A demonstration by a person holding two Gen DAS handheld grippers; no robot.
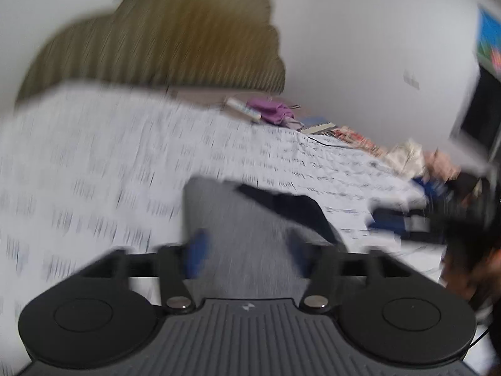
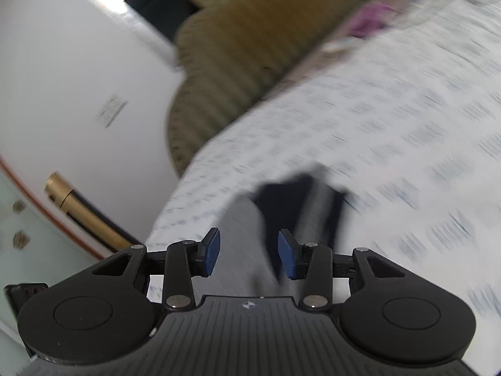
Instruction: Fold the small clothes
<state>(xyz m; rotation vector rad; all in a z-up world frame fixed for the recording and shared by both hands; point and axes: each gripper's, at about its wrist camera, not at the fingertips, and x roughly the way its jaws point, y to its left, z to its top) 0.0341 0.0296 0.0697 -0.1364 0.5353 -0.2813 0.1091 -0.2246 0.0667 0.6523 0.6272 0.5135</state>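
A small grey garment with a black band lies on a white patterned bedsheet. My left gripper is open, its blue pads either side of the grey cloth just above it. In the right wrist view the same garment lies ahead, its black part farther out. My right gripper is open over the garment's near edge, holding nothing. Both views are motion-blurred.
An olive ribbed cushion stands at the bed's head against a white wall. A purple cloth and books lie at the far edge. More clothes pile at the right. A gold tube lies left of the bed.
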